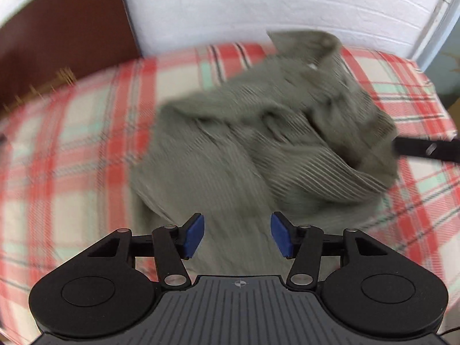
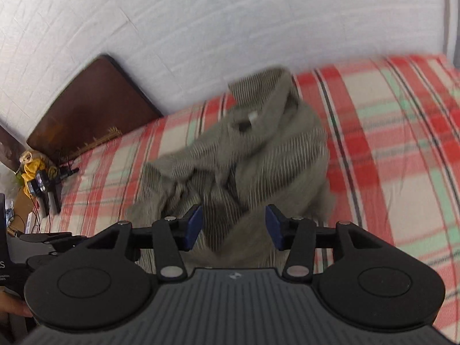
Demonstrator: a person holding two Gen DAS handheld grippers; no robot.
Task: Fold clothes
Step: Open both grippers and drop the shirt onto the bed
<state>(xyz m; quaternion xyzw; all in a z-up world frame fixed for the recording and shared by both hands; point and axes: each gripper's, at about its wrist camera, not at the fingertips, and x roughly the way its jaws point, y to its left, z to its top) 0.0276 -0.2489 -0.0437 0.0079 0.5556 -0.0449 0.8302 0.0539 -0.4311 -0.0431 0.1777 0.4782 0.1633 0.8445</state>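
Observation:
A crumpled olive-grey striped garment (image 1: 253, 141) lies in a heap on a red, cream and mint plaid bedsheet (image 1: 72, 143). My left gripper (image 1: 237, 237) hovers over its near edge, open, blue pads apart with only cloth below them. In the right wrist view the same garment (image 2: 258, 158) is bunched up with its collar and a white label toward the wall. My right gripper (image 2: 233, 227) is open just above its near folds, holding nothing. Both views are motion-blurred.
A white brick-pattern wall (image 2: 201, 28) runs behind the bed. A dark brown headboard (image 2: 86, 106) stands at the left. Yellow cloth and cabled gear (image 2: 37, 178) sit off the bed's left side. A black bar (image 1: 425, 149) enters from the right beside the garment.

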